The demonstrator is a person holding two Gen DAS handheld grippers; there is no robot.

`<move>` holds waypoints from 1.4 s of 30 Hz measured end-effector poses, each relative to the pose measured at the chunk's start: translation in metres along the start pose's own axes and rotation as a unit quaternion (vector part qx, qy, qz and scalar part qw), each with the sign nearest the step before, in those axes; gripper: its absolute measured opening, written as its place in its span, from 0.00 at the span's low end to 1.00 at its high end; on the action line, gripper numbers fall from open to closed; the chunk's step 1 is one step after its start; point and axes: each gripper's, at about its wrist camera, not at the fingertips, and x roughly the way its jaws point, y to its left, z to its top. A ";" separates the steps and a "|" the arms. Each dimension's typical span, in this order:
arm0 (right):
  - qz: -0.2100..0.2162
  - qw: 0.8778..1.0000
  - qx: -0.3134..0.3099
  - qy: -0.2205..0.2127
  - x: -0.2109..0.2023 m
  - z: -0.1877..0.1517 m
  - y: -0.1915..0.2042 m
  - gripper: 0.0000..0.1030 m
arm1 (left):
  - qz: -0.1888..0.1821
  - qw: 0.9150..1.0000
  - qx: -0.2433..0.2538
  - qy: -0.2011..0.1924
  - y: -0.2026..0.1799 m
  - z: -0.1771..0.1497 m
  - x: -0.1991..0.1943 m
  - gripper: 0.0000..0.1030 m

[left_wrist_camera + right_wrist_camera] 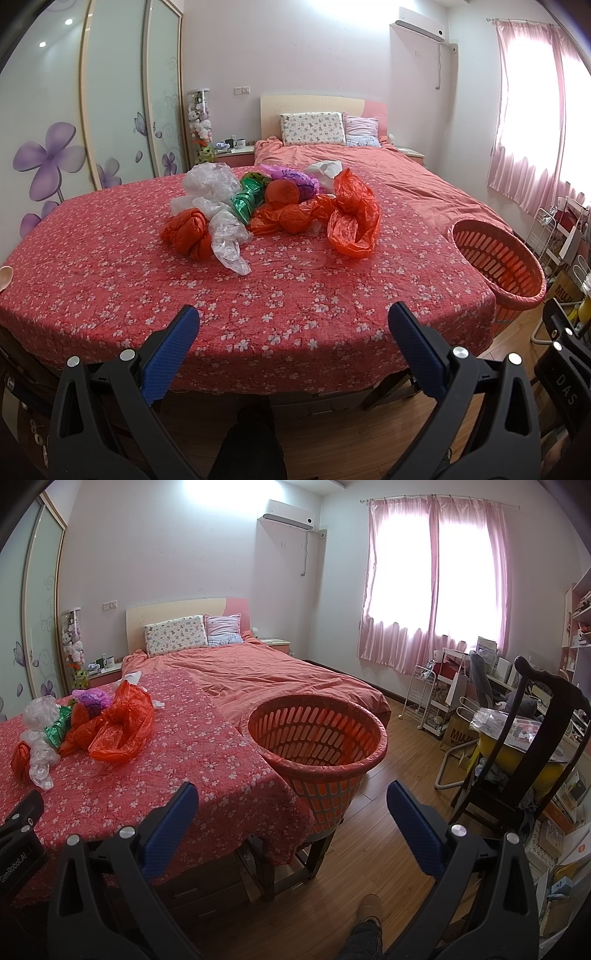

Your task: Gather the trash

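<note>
Bags [273, 206] well beyond open left claw [293, 328].

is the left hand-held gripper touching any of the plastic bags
Apart. The left wrist view shows the open left hand-held gripper well short of the crumpled plastic bags, with bare red floral cloth between.

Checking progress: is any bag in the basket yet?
No, the basket looks empty; the bags lie on the bed.

Daylight blows out the pink-curtained window [432, 579] at two o'clock; ceiling glare at twelve; fisheye edges bend, corners vignette black.
</note>
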 end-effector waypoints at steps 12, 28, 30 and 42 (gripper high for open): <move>0.000 1.000 0.000 0.000 0.001 0.001 -0.001 0.96 | -0.001 1.000 0.000 0.000 0.000 0.000 0.000 0.98; -0.002 1.000 -0.003 0.002 0.005 0.001 -0.003 0.96 | 0.012 1.000 0.002 0.006 -0.004 -0.001 0.007 0.98; -0.002 1.000 -0.003 0.001 0.010 0.002 0.001 0.96 | 0.018 1.000 0.000 0.008 0.001 0.000 0.011 0.98; 0.076 0.997 -0.021 0.016 0.059 0.039 0.047 0.96 | 0.065 0.996 -0.059 0.015 0.077 0.023 0.052 0.98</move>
